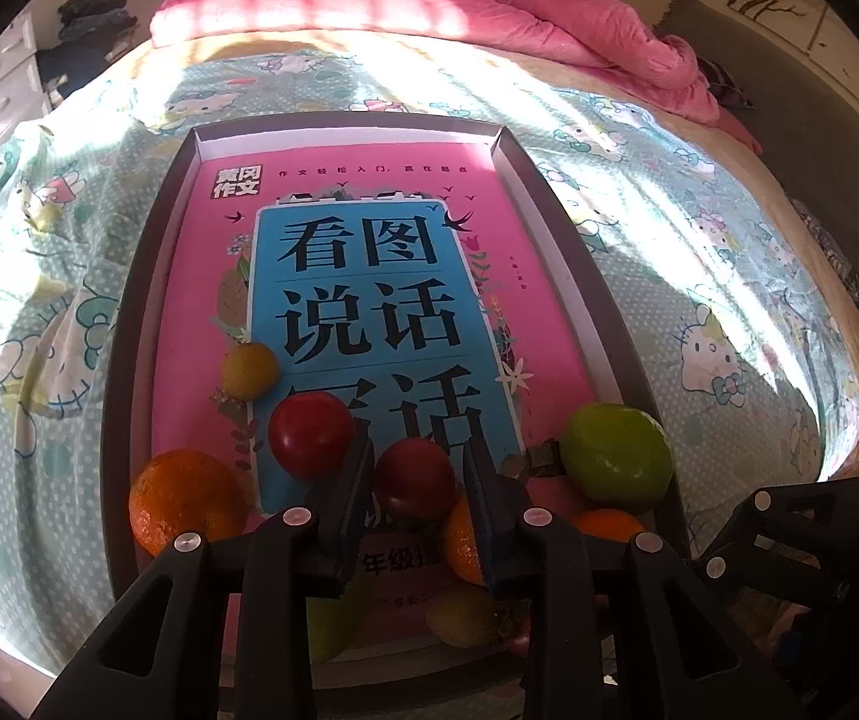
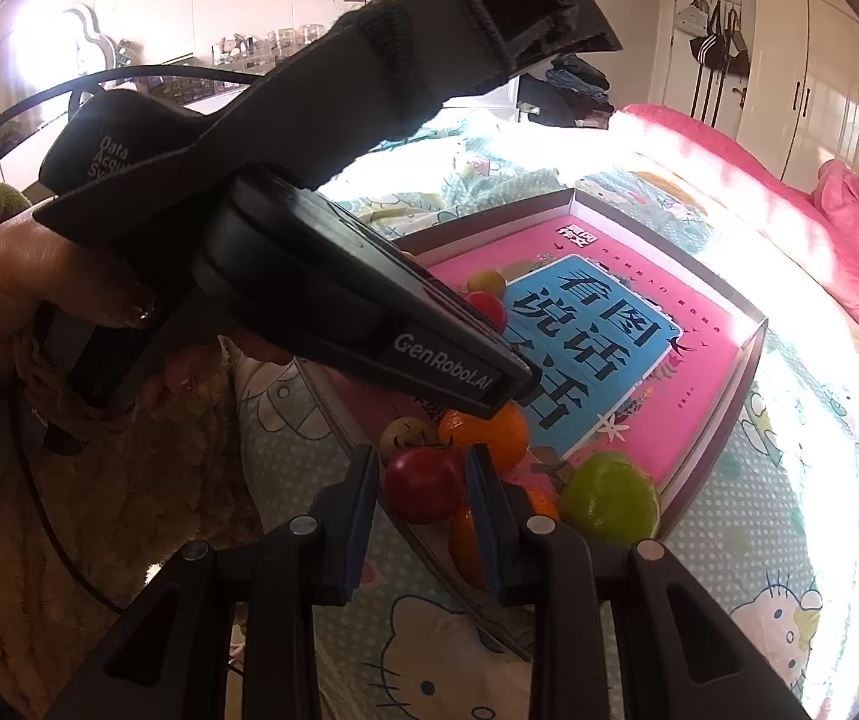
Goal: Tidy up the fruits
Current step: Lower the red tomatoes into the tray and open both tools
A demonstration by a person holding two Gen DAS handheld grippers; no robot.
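A: The book (image 1: 363, 300) cover is pink with a blue panel and black characters. The bedsheet (image 1: 699, 276)?

B: Pale teal, white-dotted, cartoon cats. The quilt (image 1: 549, 6) is pink; fruits are red (image 1: 414, 477), orange (image 1: 186, 501) and green (image 1: 618, 456).

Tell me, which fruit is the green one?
The big lime-green fruit by the tray's right wall. The others nearby are red, orange or yellow.

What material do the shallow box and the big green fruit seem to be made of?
Shallow box: probably cardboard, matte dark outside and white inside, with thin folded walls. Green fruit: glossy, very even skin with a sharp highlight, so perhaps plastic, though real fruit cannot be excluded.
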